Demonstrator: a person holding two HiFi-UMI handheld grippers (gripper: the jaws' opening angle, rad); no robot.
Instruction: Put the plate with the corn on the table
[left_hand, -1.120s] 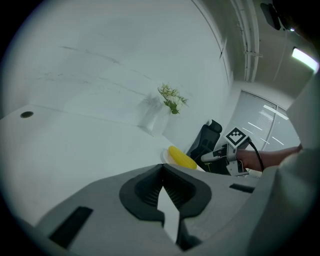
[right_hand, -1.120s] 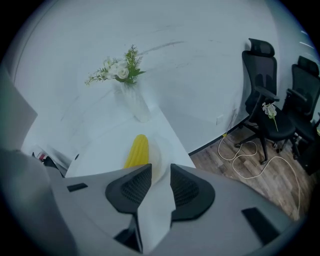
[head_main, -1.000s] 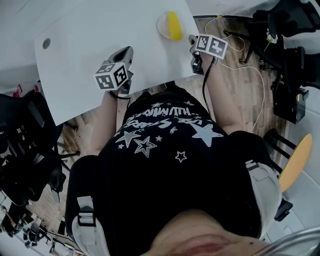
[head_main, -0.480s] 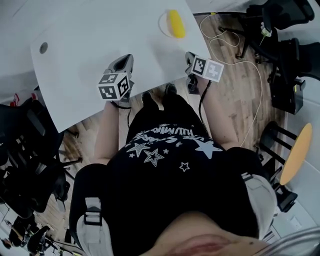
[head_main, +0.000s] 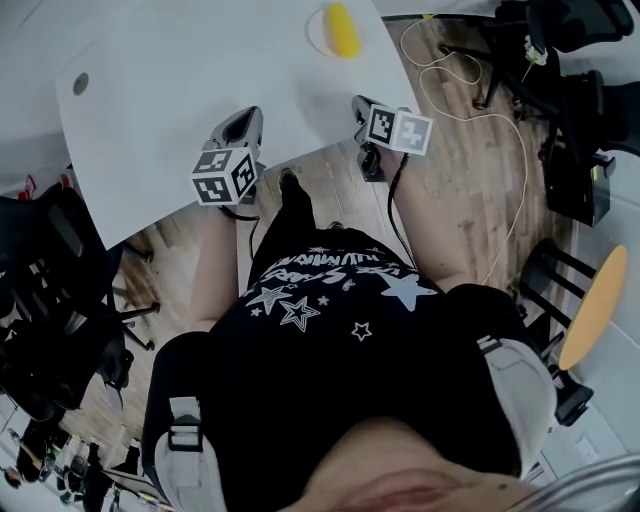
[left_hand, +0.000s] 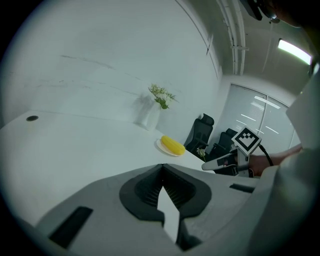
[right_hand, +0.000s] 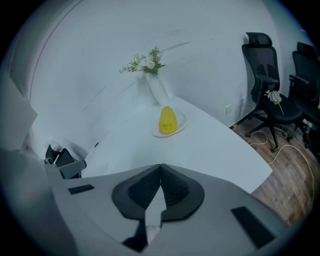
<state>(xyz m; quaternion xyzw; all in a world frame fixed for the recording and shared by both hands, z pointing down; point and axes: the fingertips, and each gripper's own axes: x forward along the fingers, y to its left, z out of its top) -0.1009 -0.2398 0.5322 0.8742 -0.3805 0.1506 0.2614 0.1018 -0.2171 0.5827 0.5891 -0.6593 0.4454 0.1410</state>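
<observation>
A yellow corn cob lies on a small white plate that rests on the white table near its far right edge. The right gripper view shows the corn on its plate some way ahead of the jaws. My right gripper is shut and empty, hanging over the table's near edge, apart from the plate. My left gripper is also shut with nothing in it, over the near edge further left. From the left gripper view the plate sits far off to the right.
A vase of flowers stands on the table behind the plate. A round hole marks the table's left part. Black office chairs and a loose cable are on the wooden floor at the right; a yellow stool is nearer.
My right gripper has drawn back from beside the plate toward the table's near edge. The plate with the corn stays on the table. The left gripper has hardly moved.
</observation>
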